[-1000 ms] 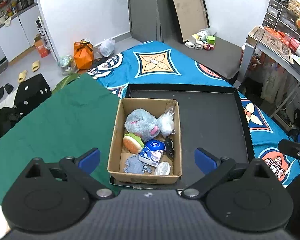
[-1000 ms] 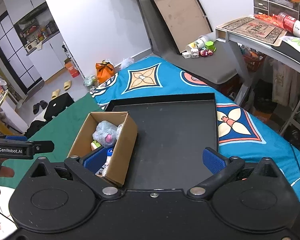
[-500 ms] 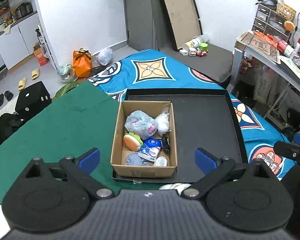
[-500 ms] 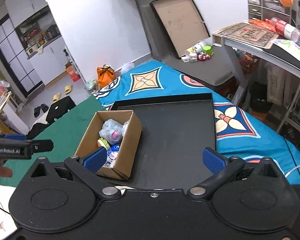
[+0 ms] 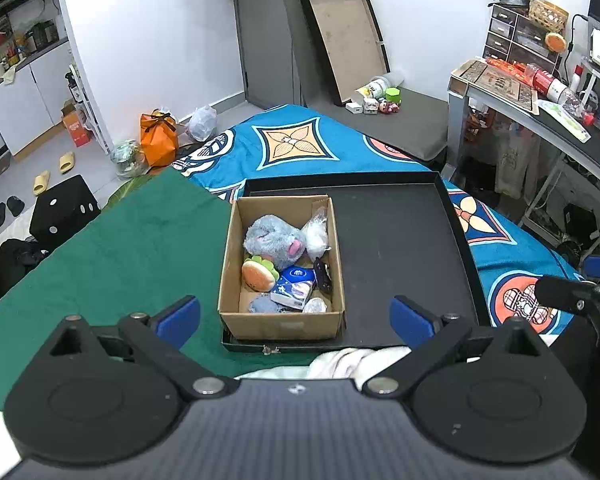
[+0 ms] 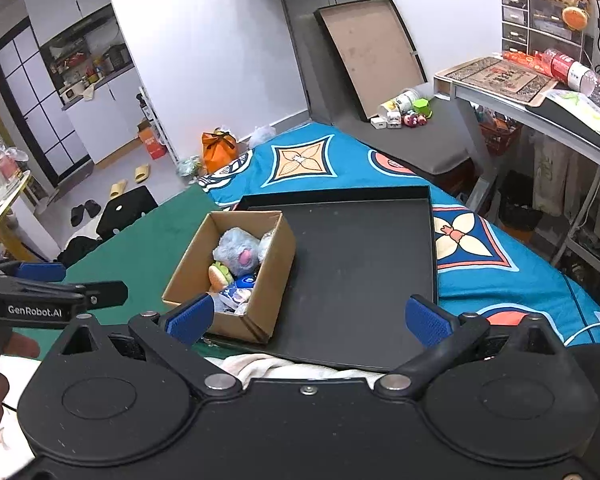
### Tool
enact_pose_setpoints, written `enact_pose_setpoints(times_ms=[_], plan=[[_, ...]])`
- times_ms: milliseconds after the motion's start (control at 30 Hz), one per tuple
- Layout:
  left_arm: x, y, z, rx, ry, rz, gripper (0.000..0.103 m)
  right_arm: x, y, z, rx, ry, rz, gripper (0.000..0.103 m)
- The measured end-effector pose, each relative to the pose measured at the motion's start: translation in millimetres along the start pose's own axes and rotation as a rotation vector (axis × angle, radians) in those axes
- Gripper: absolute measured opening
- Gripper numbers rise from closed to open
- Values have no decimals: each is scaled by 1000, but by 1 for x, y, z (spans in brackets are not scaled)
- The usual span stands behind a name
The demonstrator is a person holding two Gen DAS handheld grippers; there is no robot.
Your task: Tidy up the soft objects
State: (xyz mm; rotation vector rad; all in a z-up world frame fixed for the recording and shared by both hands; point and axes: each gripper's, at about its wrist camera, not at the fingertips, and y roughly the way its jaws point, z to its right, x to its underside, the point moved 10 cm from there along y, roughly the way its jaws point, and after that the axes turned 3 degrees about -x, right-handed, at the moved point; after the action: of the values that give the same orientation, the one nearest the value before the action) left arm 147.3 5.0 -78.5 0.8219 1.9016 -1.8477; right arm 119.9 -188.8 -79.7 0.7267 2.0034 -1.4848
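I am seeing a brown cardboard box (image 5: 281, 323) on a black tray (image 5: 400, 248), a grey-blue plush (image 5: 272, 240), green cloth (image 5: 132, 248) and blue patterned bedding (image 5: 300, 148).

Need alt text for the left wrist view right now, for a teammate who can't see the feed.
An open cardboard box of soft items, including a grey plush toy and a burger-shaped toy, sits at the left end of a black tray on a bed. The left hand-held gripper hangs open above the box's near side, holding nothing. Green cloth lies to the left.
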Motion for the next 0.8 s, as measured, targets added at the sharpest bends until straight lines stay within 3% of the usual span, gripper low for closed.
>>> enact_pose_setpoints(times_ms=[800], plan=[[18, -19, -10, -27, -21, 23, 100, 10, -16, -3, 13, -10, 29, 103]])
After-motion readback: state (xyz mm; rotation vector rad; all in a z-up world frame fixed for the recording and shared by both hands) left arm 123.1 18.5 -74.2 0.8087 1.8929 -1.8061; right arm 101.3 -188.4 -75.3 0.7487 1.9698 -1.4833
